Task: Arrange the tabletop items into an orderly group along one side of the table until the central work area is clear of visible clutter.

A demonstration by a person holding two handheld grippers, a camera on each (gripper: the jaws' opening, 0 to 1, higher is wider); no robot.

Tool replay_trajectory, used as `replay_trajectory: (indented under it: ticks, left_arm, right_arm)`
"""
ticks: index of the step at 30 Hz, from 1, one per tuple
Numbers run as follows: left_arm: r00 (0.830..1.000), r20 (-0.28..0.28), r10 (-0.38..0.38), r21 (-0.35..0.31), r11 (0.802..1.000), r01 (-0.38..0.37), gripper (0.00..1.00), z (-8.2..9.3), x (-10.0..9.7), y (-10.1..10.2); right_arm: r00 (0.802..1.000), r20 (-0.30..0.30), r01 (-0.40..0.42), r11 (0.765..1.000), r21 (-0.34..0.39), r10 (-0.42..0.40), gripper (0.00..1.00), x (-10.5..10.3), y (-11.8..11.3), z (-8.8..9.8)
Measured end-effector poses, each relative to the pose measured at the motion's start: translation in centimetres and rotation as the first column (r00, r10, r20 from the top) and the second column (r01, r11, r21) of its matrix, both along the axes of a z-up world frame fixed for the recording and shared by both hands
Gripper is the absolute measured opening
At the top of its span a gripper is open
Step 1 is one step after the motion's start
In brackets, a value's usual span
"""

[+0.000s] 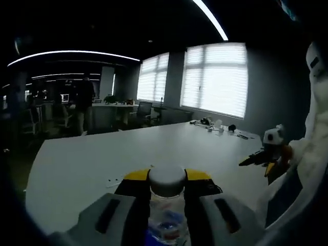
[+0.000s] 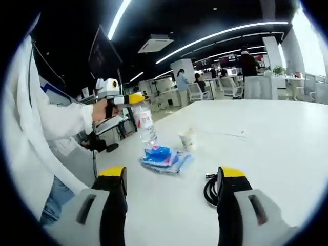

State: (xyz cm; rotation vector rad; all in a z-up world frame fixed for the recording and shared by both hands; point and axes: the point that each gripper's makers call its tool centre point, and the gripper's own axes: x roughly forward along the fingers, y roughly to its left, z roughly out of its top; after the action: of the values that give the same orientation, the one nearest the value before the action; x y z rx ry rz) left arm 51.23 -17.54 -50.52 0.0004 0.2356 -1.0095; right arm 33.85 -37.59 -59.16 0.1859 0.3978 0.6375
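Left gripper point(image 1: 166, 205): fingers clenched on a clear plastic water bottle with a white cap point(image 1: 167, 179), gripped just under the cap. In the right gripper view the same left gripper point(image 2: 134, 99) holds that bottle point(image 2: 146, 125) upright, long axis vertical, base just above or touching a crumpled blue plastic wrapper point(image 2: 163, 156) on the white desk point(image 2: 266, 148). Can't tell if the base actually rests on it.

Right gripper point(image 2: 171, 197): fingers released, spread wide, nothing between them, hanging low over the near part of the desk.

Outward from the right fingers:
- coiled black cable point(image 2: 210, 189) just beside the right-hand finger, touching the desk
- blue wrapper straight ahead, near, between the fingers' line of sight
- small pale paper cup point(image 2: 187, 139) just right of the bottle, beyond the wrapper

Key relation, my read: the wrapper and cup lie dead ahead of the free right gripper, and the cable is nearer again, so the right one is best placed for the next pick while the left carries the bottle to the side. Clutter sits mid-desk; tidy-up looks early.

Far end of the desk in the left gripper view: small scattered items point(image 1: 218, 125), too small to identify.
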Motion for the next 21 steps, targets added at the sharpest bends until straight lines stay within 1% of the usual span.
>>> replay_trajectory:
  ticks: [4,8,10,13,15,17,19,21]
  left_arm:
    - [1.000,0.006,0.020,0.016,1.000,-0.020,0.22,-0.7,1.8,0.3]
    - [1.000,0.009,0.023,0.020,1.000,-0.023,0.22,-1.2,3.2,0.3]
    - [0.999,0.025,0.026,0.020,0.999,-0.026,0.22,-1.3,3.9,0.1]
    - [0.998,0.061,0.033,0.037,0.999,-0.035,0.22,-1.5,5.1,0.0]
    - [0.997,0.072,0.039,0.042,0.998,-0.042,0.22,-1.7,5.9,0.0]
    - [0.997,0.067,0.046,0.042,0.998,-0.049,0.22,-1.8,6.4,-0.1]
    - [0.997,0.053,0.063,0.040,0.997,-0.066,0.23,-2.4,7.4,0.1]
    - [0.996,0.054,0.065,0.048,0.997,-0.068,0.23,-2.8,7.9,0.0]
  right_arm:
    - [0.999,-0.020,0.042,0.999,-0.003,-0.042,0.69,-0.5,-1.1,-0.7]
    - [0.997,-0.031,0.068,0.998,-0.009,-0.068,0.69,-0.3,-1.8,-0.8]
    - [0.996,-0.032,0.079,0.997,-0.006,-0.079,0.69,0.0,-2.0,-0.6]
    - [0.996,-0.029,0.083,0.997,-0.010,-0.083,0.68,0.6,-2.0,-0.5]
    - [0.996,-0.036,0.084,0.996,-0.009,-0.085,0.67,0.9,-2.0,-0.7]
    - [0.995,-0.049,0.086,0.996,-0.014,-0.086,0.67,1.0,-2.1,-1.2]
    - [0.995,-0.056,0.084,0.996,-0.018,-0.085,0.66,1.1,-2.1,-1.4]
    - [0.994,-0.062,0.085,0.996,-0.017,-0.086,0.64,1.3,-2.2,-1.5]
